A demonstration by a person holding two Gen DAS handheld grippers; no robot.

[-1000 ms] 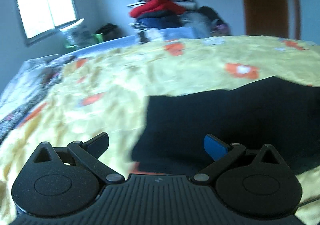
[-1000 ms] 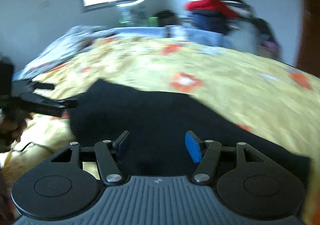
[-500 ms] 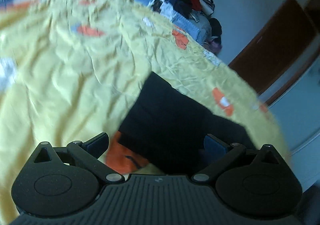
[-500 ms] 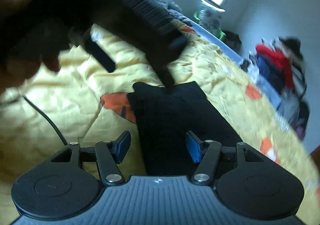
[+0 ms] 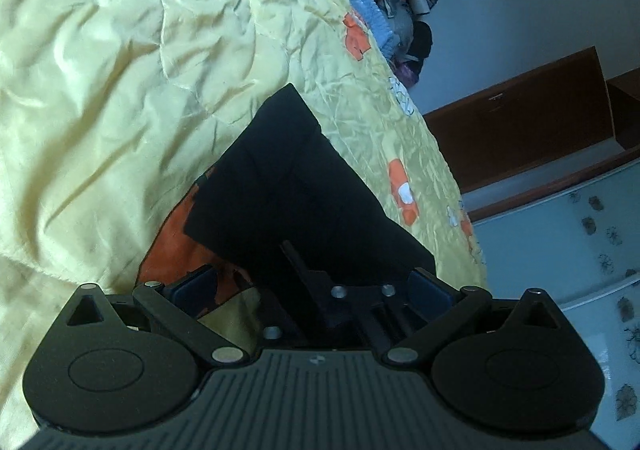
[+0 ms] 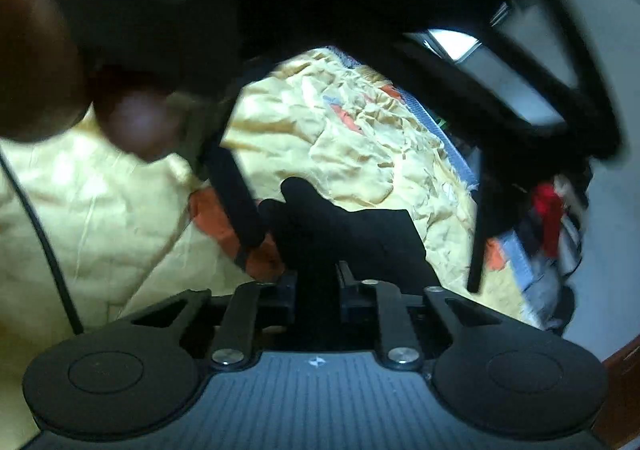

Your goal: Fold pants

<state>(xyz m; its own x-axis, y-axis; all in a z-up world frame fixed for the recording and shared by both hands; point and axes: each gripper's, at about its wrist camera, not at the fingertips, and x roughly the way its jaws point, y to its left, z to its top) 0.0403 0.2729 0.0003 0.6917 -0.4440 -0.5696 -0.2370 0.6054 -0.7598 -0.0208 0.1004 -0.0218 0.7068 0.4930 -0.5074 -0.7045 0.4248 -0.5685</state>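
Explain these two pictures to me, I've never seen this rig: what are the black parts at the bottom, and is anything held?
There is no robot arm. A person holds a tool with two fingers in each hand, and a camera on each tool looks along them. The left view shows the left gripper, fingers wide open, holding nothing. The right view shows the right gripper. Its fingers have just been closing with a fold of the black pants between them, seemingly pinched. The pants lie on a yellow bedspread. The blur at upper left there is the hand carrying the left tool.
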